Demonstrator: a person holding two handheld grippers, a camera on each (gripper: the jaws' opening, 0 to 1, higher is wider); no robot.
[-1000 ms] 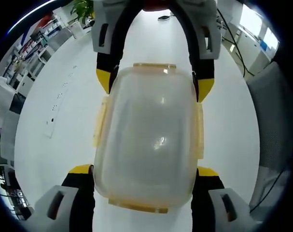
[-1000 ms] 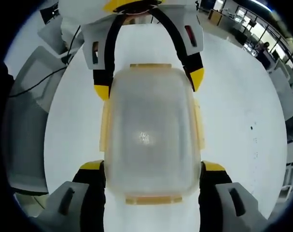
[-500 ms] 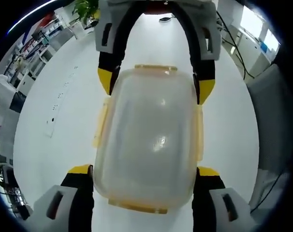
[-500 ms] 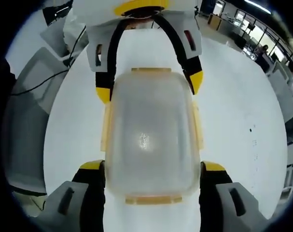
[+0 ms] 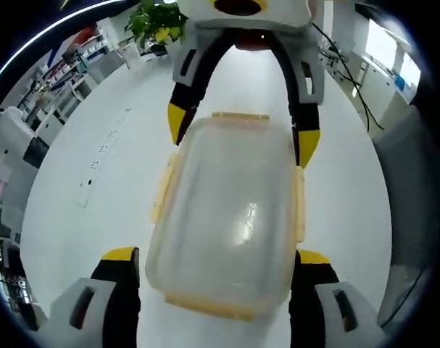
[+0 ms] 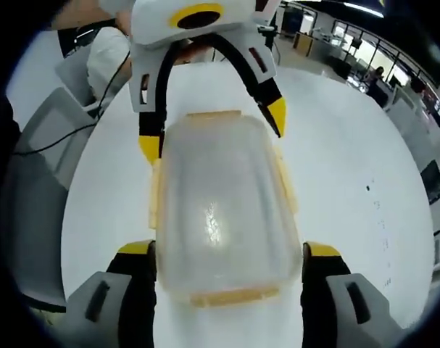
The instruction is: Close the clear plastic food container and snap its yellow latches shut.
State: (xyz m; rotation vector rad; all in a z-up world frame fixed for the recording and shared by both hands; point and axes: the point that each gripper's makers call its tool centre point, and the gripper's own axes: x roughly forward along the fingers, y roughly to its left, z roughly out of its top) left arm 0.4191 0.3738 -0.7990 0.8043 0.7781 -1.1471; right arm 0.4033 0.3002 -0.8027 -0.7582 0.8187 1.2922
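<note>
Left gripper view has the clear plastic food container (image 5: pixel 230 225) lying lid-down-looking on the white table (image 5: pixel 82 217), at the picture's centre, between the left gripper (image 5: pixel 218 262)'s own yellow-tipped jaws, which stand spread at 7 and 5 o'clock beside its near corners without visibly pinching it; the right gripper (image 5: pixel 243 135) straddles the far end at 12 o'clock, likewise spread. Yellow latches (image 5: pixel 164 187) run along the four edges, apparently folded flat. Right gripper view shows the same container (image 6: pixel 218 214) centred, the right gripper (image 6: pixel 220 259) wide beside its near corners and the left gripper (image 6: pixel 209 129) at 12 o'clock. It looks empty, so probably light, thin-walled, smooth and prone to skid on the table (image 6: pixel 350 181); pressing the stiff latch flaps at the rim, not the flexing lid centre, seems wisest.
</note>
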